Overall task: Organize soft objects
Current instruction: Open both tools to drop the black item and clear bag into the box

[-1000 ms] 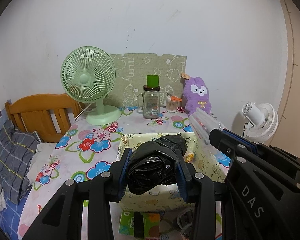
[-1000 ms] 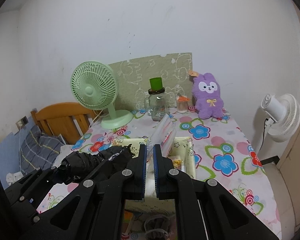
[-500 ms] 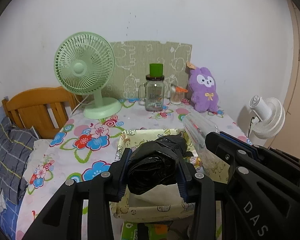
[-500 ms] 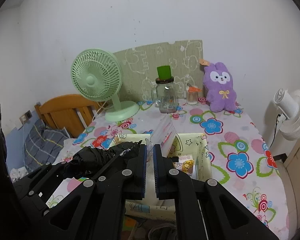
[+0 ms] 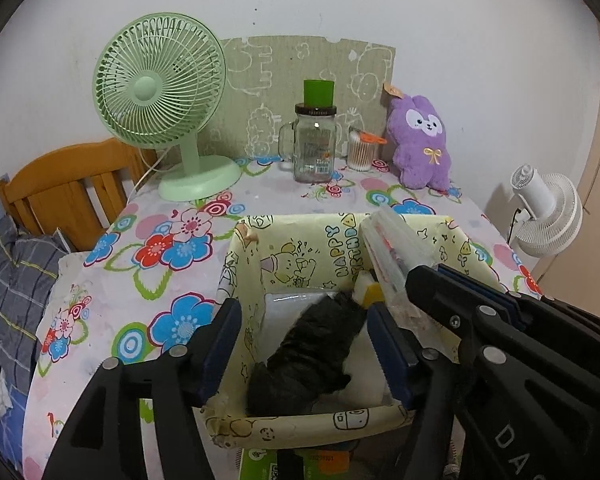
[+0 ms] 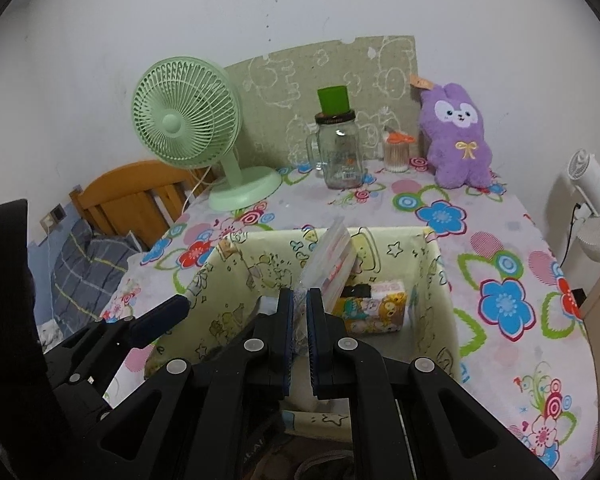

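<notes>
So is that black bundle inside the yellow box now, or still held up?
Inside. The black bundle lies down in the yellow box, below its rim, and the left gripper has its jaws spread apart, not touching it.

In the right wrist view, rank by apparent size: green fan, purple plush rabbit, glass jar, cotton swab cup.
1. green fan, clearly largest.
2. purple plush rabbit.
3. glass jar, somewhat smaller than the rabbit.
4. cotton swab cup, smallest.
All four stand at similar depth along the table's back, so nearness barely skews this.
</notes>
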`<state>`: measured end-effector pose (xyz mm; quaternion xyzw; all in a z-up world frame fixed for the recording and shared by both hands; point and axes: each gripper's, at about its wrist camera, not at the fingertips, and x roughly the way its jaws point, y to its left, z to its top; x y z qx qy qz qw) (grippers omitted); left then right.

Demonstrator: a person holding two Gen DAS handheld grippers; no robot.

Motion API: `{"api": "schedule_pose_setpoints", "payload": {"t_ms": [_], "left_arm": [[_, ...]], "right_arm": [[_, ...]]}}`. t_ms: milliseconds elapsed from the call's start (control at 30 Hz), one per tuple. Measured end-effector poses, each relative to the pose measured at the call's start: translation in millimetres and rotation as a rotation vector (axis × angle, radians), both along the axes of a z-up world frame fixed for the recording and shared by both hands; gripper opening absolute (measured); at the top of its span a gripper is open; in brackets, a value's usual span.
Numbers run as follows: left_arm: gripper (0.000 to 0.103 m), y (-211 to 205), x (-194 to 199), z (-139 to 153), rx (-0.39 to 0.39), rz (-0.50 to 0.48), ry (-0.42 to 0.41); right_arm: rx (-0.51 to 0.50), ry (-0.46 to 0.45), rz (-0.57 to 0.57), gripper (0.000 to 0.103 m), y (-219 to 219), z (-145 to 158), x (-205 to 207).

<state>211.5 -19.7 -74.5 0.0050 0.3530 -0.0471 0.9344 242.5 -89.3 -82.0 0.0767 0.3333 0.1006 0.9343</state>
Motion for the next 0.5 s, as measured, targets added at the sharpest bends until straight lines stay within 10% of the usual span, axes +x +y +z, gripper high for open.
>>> {"api": "schedule_pose_setpoints", "payload": {"t_ms": [267,400,500], "left_arm": [[0.074,0.9,2.0,-5.4,-0.006,-0.014,0.023],[0.080,-0.8,0.8,-5.8,-0.011,-0.029,0.020],[0.083,-3.3,0.5,-6.7,-0.003,-0.035,0.017]], "right_arm": [[0.016,0.030,0.017,0.020,0.9,-6.7,4.1],[0.015,0.052,-0.034,0.077,-6.3,-11.2,6.5],[0.023,0.054,-0.041,0.079,-9.6,-13.3,6.9]]}}
